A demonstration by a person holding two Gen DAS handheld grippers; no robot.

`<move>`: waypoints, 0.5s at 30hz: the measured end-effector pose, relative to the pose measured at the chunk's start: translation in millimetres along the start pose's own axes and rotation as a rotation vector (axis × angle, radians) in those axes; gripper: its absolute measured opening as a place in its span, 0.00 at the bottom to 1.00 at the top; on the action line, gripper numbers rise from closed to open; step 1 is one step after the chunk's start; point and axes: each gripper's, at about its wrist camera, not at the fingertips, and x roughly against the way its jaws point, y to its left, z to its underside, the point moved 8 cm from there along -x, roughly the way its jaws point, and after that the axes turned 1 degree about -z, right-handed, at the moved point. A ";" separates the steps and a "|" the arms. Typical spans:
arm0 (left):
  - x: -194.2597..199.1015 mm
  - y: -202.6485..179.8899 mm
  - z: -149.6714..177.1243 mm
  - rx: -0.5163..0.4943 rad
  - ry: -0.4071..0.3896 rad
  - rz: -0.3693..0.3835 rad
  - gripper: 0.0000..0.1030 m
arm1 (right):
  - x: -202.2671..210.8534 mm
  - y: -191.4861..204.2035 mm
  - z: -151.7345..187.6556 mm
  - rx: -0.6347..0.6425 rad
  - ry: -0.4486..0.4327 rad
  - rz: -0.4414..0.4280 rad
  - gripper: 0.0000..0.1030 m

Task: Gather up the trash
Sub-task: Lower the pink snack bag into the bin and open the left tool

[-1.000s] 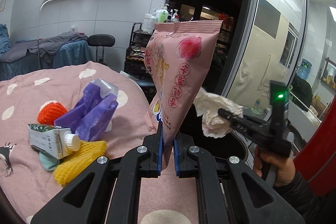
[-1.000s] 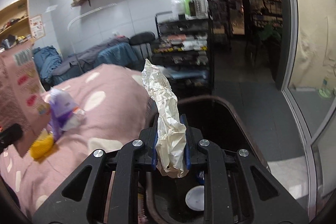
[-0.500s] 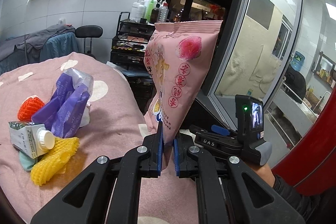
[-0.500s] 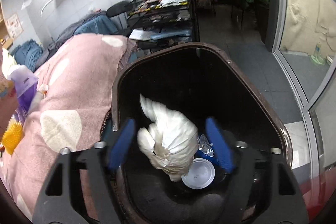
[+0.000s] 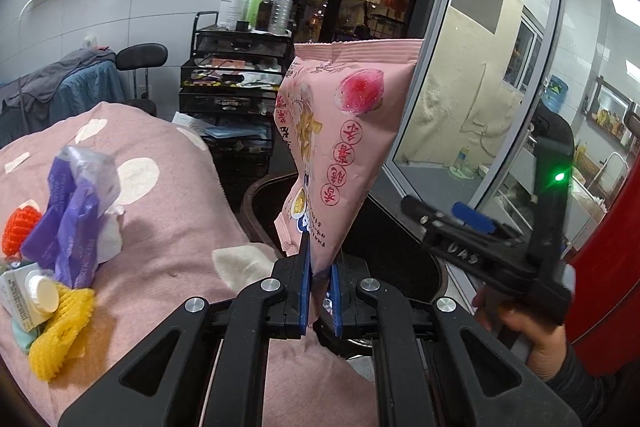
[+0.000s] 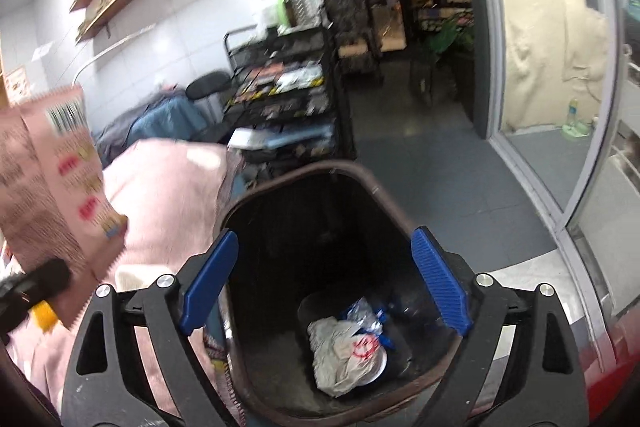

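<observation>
My left gripper (image 5: pixel 319 293) is shut on the bottom corner of a pink snack bag (image 5: pixel 344 147) and holds it upright at the edge of the pink spotted bedspread (image 5: pixel 168 227), beside the dark trash bin (image 5: pixel 256 203). The bag also shows at the left of the right wrist view (image 6: pixel 52 179). My right gripper (image 6: pixel 324 287) is open and empty above the bin (image 6: pixel 400 219). A crumpled white paper (image 6: pixel 340 355) lies at the bin's bottom with other trash. The right gripper also shows in the left wrist view (image 5: pixel 460 227).
On the bedspread lie a purple wrapper (image 5: pixel 76 219), a milk carton (image 5: pixel 28 295), yellow foam net (image 5: pixel 60 331) and orange foam net (image 5: pixel 20 231). A black rolling cart (image 5: pixel 236 87) with bottles stands behind the bin. A glass door (image 5: pixel 472 87) is to the right.
My right gripper opened over the bin and let go of the crumpled white paper, which fell to the bin's bottom. My left gripper with the pink bag moved right, toward the bin.
</observation>
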 end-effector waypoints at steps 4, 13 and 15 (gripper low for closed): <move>-17.5 -7.7 -0.2 -0.005 0.041 0.017 0.09 | 13.4 -17.7 -14.0 -0.031 -0.042 0.028 0.87; -60.7 -20.2 2.6 -0.028 0.158 0.028 0.09 | 24.7 -35.7 -28.8 -0.051 -0.085 0.056 0.87; -70.1 -21.3 4.3 -0.026 0.183 0.029 0.09 | 26.0 -37.7 -29.7 -0.051 -0.086 0.056 0.87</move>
